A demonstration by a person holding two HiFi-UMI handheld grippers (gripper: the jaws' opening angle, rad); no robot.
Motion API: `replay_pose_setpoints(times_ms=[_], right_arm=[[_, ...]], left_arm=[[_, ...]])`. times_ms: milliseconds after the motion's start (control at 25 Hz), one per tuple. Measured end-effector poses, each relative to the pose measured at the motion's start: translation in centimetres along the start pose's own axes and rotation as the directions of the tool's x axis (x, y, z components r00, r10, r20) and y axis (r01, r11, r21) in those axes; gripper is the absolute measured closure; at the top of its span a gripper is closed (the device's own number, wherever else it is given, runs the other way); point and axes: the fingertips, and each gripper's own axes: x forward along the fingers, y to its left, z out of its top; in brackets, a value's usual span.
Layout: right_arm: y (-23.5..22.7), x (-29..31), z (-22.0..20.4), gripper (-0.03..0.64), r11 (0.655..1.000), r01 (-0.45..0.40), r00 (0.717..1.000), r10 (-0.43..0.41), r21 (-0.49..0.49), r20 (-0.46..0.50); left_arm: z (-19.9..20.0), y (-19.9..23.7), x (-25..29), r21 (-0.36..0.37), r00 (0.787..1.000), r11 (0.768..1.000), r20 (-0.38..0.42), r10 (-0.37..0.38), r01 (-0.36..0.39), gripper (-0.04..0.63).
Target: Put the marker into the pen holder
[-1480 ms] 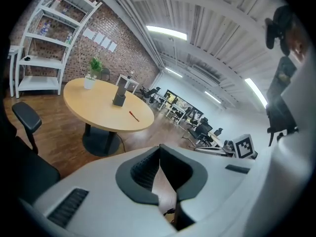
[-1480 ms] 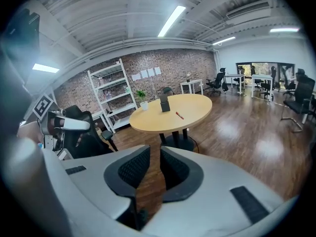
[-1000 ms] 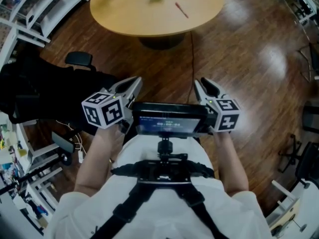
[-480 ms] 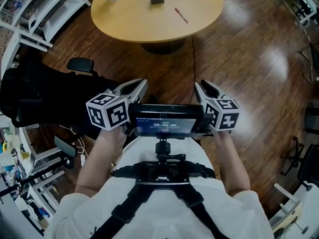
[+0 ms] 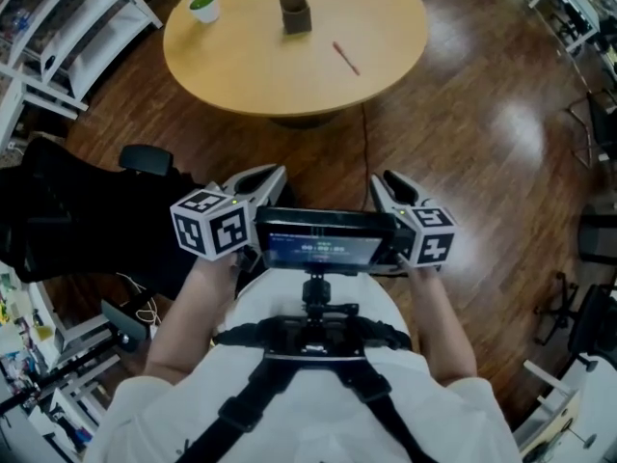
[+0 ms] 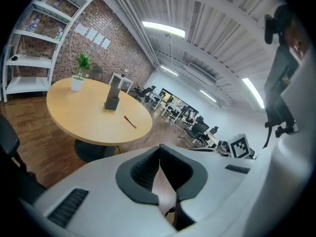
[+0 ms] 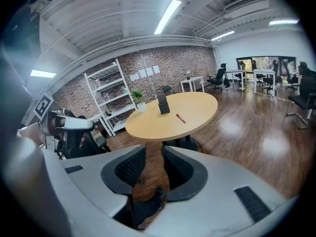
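1. Red in colour and slim, the marker pen (image 5: 345,58) lies flat on the round light-wood table (image 5: 241,75). No gripper touches it. It sits near the dark square-sided pen holder (image 5: 294,10), apart from it and to its right in the head view.
2. Right gripper (image 7: 154,163): the jaws stand apart and have just been opening. Only floor shows through the gap, and nothing is held.
3. Left gripper (image 6: 159,152): the jaw tips meet, and nothing is between them.
4. Both grippers sit close to the person's body, either side of a dark chest-mounted screen (image 5: 323,241), well apart from the table. Judged step: the approach, with no pick-up yet begun.
5. Recommended practice:
   - Use the right gripper, as it is already spread and on the marker's side.
   - Bring it in over the table edge and set the jaws across the marker's length, near its middle.
   - Close only once a pad sits on each side.
   - Tip the marker upright before lowering it into the holder's mouth.
   - Risk: a thin round barrel may roll off a glancing pad.
6. View differences:
   - The head view alone shows both grippers and how far they stand from the table.
   - Only the gripper views settle how the jaws stand.
   - The gripper views show the holder standing upright as a tall box; from above it reads as a small square.
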Motion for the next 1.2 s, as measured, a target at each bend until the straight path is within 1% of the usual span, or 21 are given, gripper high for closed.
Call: replay_pose_setpoints(times_ms=[80,200,400,640,920,1200], right_arm=[[0.1,1.7,1.1,0.491,1.0,0.005,1.0,-0.005,-0.005,-0.006],[0.5,4.2,3.0,0.491,1.0,0.008,1.0,-0.008,0.003,-0.015],[0.9,8.0,6.5,0.491,0.999,0.029,0.999,-0.029,-0.024,-0.027],[1.1,12.2,8.9,0.491,0.999,0.039,0.998,-0.041,-0.037,-0.054],[2.4,15.9,12.2,0.491,0.995,0.044,0.997,-0.049,-0.084,-0.057],[0.8,18.0,13.0,0.491,0.994,0.038,0.994,-0.048,-0.099,-0.097]], left_arm=[[1.4,1.5,0.7,-0.005,1.0,1.0,0.003,-0.006,0.006,0.595],[3.3,3.9,1.6,-0.016,1.0,1.0,-0.013,-0.014,0.014,0.595],[6.8,7.2,3.0,-0.024,0.999,0.999,-0.032,-0.042,0.041,0.595],[10.2,10.4,4.0,-0.018,0.997,0.998,-0.036,-0.064,0.063,0.595],[12.4,13.8,4.7,-0.018,0.995,0.997,-0.055,-0.079,0.078,0.595],[13.6,14.3,6.7,-0.037,0.994,0.996,-0.069,-0.084,0.081,0.595]])
